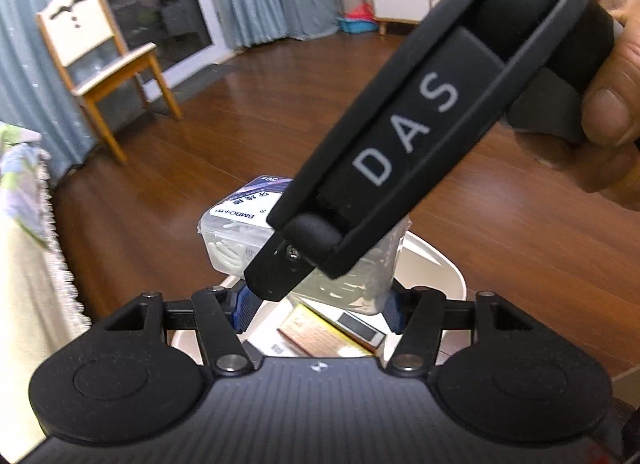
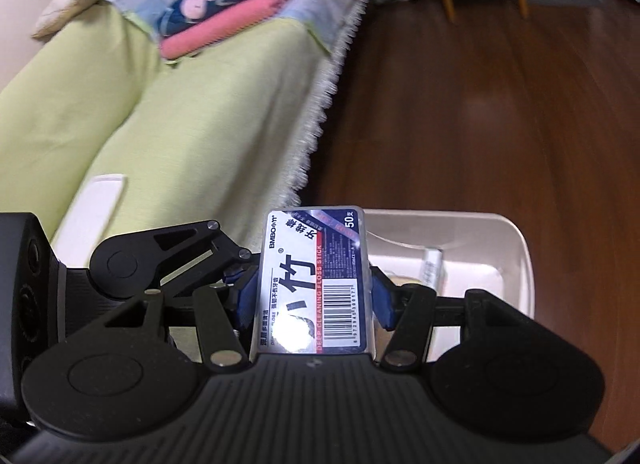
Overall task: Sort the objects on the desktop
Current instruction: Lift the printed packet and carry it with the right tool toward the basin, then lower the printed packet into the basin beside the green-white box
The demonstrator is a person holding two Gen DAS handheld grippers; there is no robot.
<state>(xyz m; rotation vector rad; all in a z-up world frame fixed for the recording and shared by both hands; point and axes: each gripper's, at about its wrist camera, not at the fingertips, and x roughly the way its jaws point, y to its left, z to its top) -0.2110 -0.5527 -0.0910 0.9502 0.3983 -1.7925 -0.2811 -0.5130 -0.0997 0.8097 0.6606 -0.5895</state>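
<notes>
Your right gripper [image 2: 314,296] has its jaws clamped on the clear plastic floss-stick box [image 2: 314,284], held above the cream plastic bin [image 2: 516,264]. Your left gripper [image 1: 320,308] has its jaws apart, flanking that box.

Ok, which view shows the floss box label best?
Right wrist: the floss box faces the camera, label and barcode readable between the right gripper pads. Left wrist shows only part of it, behind the right gripper's body.
</notes>
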